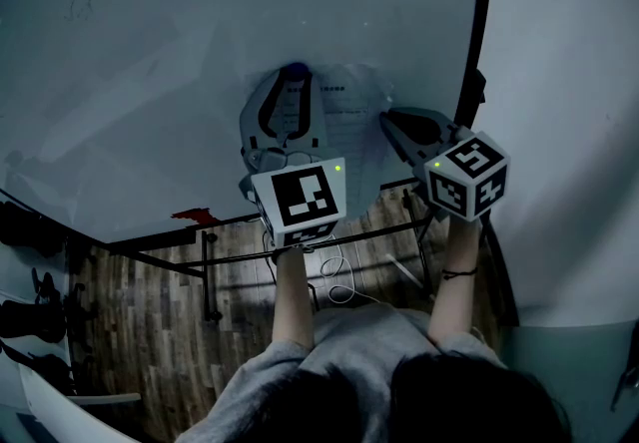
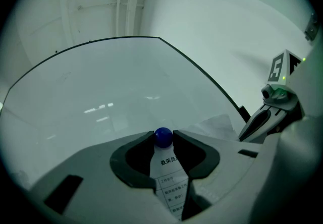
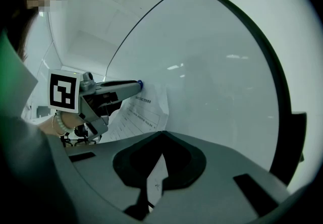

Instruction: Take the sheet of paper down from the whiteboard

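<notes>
A printed sheet of paper (image 1: pixel 349 107) hangs on the whiteboard (image 1: pixel 180 52), pinned at its top by a round blue magnet (image 1: pixel 295 71). My left gripper (image 1: pixel 293 78) points up at the board and is shut on that magnet (image 2: pixel 163 137), with the sheet (image 2: pixel 174 180) showing between its jaws below the ball. My right gripper (image 1: pixel 383 118) is shut on the sheet's right edge, and a strip of paper (image 3: pixel 156 180) runs between its closed jaws (image 3: pixel 161 133). From the right gripper view the left gripper (image 3: pixel 135 85) and the creased sheet (image 3: pixel 144 114) lie to the left.
The whiteboard's black frame (image 1: pixel 481 32) runs down the right side, next to a white wall (image 1: pixel 569 82). A red object (image 1: pixel 194 216) lies on the board's lower ledge. Below are the black stand (image 1: pixel 210 271), a white cable (image 1: pixel 339 281) and a wooden floor.
</notes>
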`<act>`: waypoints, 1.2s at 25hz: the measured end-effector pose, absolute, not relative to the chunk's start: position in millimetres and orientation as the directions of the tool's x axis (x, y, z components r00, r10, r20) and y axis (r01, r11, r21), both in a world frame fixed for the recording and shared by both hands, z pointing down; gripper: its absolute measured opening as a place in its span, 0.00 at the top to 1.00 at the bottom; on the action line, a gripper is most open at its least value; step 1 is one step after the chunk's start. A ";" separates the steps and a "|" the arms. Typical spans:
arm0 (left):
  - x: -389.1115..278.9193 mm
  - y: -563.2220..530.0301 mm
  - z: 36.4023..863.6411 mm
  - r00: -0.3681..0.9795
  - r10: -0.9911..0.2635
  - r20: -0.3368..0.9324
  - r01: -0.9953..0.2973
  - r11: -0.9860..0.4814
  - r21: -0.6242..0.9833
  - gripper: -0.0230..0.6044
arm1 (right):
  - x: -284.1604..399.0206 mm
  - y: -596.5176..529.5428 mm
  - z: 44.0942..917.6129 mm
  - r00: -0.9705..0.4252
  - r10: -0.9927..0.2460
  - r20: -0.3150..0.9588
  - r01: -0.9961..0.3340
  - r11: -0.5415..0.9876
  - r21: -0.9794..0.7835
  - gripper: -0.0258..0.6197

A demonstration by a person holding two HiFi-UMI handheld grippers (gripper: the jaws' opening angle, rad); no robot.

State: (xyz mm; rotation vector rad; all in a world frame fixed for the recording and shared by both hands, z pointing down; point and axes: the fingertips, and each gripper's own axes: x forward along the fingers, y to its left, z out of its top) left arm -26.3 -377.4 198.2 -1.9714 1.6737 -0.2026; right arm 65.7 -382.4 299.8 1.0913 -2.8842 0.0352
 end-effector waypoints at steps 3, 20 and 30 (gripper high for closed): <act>-22.9 -376.0 197.6 0.207 -0.953 -0.223 -0.867 -0.073 -0.494 0.77 | 71.7 -381.3 302.9 -0.749 -0.659 0.074 -0.661 0.750 -0.009 0.96; -22.0 -377.0 197.4 0.190 -0.954 -0.232 -0.877 -0.059 -0.477 0.77 | 96.2 -386.6 315.1 -0.714 -0.692 0.109 -0.697 0.717 -0.013 0.96; -20.2 -371.5 199.2 0.237 -0.941 -0.240 -0.896 -0.116 -0.429 0.77 | 94.4 -382.1 311.7 -0.722 -0.685 0.101 -0.689 0.725 -0.014 0.96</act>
